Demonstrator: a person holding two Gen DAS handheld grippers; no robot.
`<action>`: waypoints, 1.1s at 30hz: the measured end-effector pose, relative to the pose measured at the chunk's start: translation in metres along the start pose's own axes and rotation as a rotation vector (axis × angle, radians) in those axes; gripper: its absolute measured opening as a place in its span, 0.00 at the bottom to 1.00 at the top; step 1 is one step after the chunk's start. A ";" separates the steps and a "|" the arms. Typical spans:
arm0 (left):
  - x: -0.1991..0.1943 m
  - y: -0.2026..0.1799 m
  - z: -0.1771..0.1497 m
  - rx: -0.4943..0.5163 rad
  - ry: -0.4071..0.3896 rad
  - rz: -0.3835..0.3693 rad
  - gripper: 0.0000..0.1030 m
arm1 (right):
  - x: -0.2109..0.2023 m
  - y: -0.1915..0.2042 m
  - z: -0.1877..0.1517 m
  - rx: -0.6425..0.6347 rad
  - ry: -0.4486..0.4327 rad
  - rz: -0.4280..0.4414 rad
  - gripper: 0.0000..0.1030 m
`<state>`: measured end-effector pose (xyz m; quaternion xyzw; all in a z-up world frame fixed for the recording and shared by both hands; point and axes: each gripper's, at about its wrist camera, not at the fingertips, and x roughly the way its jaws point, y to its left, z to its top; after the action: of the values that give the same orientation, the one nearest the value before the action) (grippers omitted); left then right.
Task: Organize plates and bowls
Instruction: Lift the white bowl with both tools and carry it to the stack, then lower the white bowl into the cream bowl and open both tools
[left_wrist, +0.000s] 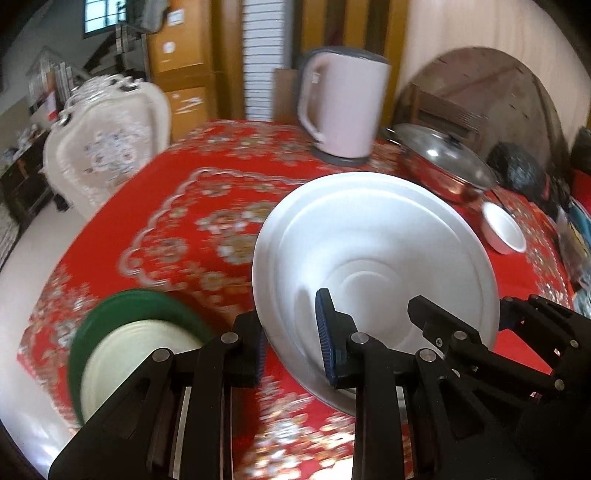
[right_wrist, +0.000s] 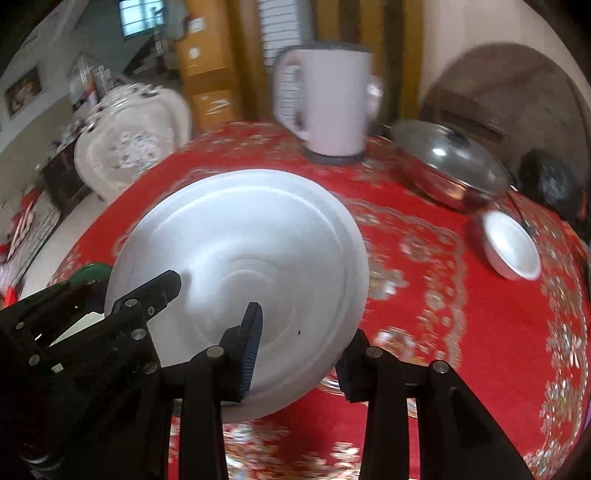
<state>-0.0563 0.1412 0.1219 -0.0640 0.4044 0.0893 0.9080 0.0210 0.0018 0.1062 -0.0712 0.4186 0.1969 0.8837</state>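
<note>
A large white plate (left_wrist: 373, 258) is held tilted above the red table. My left gripper (left_wrist: 291, 336) straddles its left rim, one finger above and one below. My right gripper (right_wrist: 299, 350) straddles its right rim (right_wrist: 332, 236) the same way, and it also shows at the right of the left wrist view (left_wrist: 458, 321). How tightly either grips the plate is not clear. A green plate (left_wrist: 110, 314) with a cream plate (left_wrist: 129, 362) on it lies at the near left. A small white bowl (right_wrist: 511, 249) sits at the right; it also shows in the left wrist view (left_wrist: 504, 227).
A white electric kettle (left_wrist: 343, 107) stands at the table's far side. A lidded steel pan (right_wrist: 450, 162) lies to its right. A cream chair (left_wrist: 107, 147) stands at the table's left edge. Dark bags (left_wrist: 517, 170) sit at the far right. The table wears a red patterned cloth (right_wrist: 461, 314).
</note>
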 end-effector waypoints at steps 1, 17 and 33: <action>-0.003 0.009 -0.002 -0.009 -0.003 0.011 0.23 | 0.000 0.008 0.001 -0.014 -0.003 0.010 0.37; -0.028 0.125 -0.056 -0.176 0.054 0.095 0.23 | 0.026 0.137 -0.003 -0.264 0.063 0.171 0.41; -0.021 0.146 -0.085 -0.205 0.097 0.097 0.23 | 0.038 0.172 -0.029 -0.364 0.153 0.203 0.44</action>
<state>-0.1623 0.2650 0.0749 -0.1411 0.4390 0.1711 0.8707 -0.0480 0.1610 0.0646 -0.2019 0.4470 0.3514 0.7974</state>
